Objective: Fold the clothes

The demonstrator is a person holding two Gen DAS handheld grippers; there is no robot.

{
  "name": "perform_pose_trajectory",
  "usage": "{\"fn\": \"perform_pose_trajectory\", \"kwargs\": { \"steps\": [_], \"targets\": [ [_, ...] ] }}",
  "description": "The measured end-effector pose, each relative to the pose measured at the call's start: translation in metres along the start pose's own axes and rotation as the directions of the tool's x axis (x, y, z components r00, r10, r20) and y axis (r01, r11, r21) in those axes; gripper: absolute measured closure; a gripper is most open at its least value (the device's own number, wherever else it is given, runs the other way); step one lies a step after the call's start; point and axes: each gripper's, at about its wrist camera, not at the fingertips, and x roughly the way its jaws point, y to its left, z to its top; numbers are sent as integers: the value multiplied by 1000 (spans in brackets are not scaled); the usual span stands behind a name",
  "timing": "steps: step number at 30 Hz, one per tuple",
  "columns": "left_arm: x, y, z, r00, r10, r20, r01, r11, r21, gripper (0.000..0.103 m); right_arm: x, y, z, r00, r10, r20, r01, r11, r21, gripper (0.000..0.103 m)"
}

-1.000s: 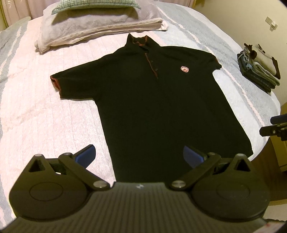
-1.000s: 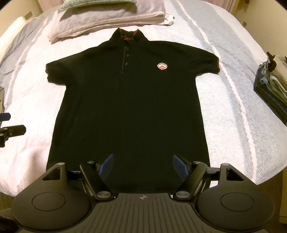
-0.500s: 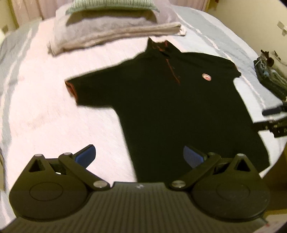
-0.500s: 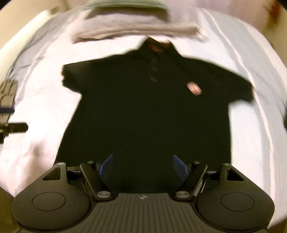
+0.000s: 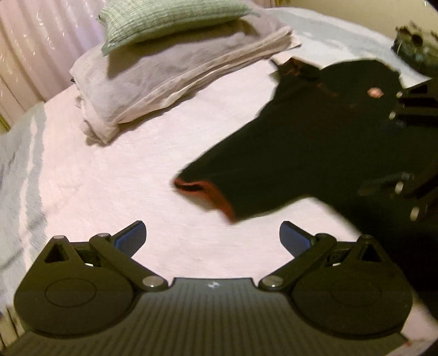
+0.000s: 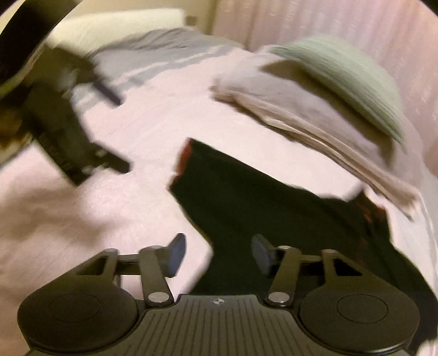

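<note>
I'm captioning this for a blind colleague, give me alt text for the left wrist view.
The open left gripper hovers over the pale bedspread, just short of the red-trimmed sleeve of a black polo shirt. Behind it lie folded bedding and a green pillow.

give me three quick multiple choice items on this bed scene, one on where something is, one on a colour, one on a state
1. Where does the green pillow lie?
A. on the folded bedding
B. on the shirt
C. on the floor

2. What colour is the trim of the shirt at the sleeve cuff?
A. white
B. red-orange
C. blue

3. How do the left tongs stand?
A. shut on the cuff
B. shut on the pillow
C. open, holding nothing

Answers:
1. A, the pillow rests on top of the folded stack.
2. B, a red-orange band edges the black sleeve opening.
3. C, the blue pads stand wide apart with only bare bedspread between them.
</note>
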Motion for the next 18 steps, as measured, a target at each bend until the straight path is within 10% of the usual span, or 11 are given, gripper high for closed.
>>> {"fn": "perform_pose_trajectory", "kwargs": {
  "steps": [13,18],
  "targets": [
    [64,78,-36,1000,4,18,0,985,-174,1,165,70,19,994,-108,7,104,933,-345,63],
    [63,79,-43,1000,-10,7,11,983,-186,1,164,69,24,993,-113,28,115,926,-360,98]
  ]
}}
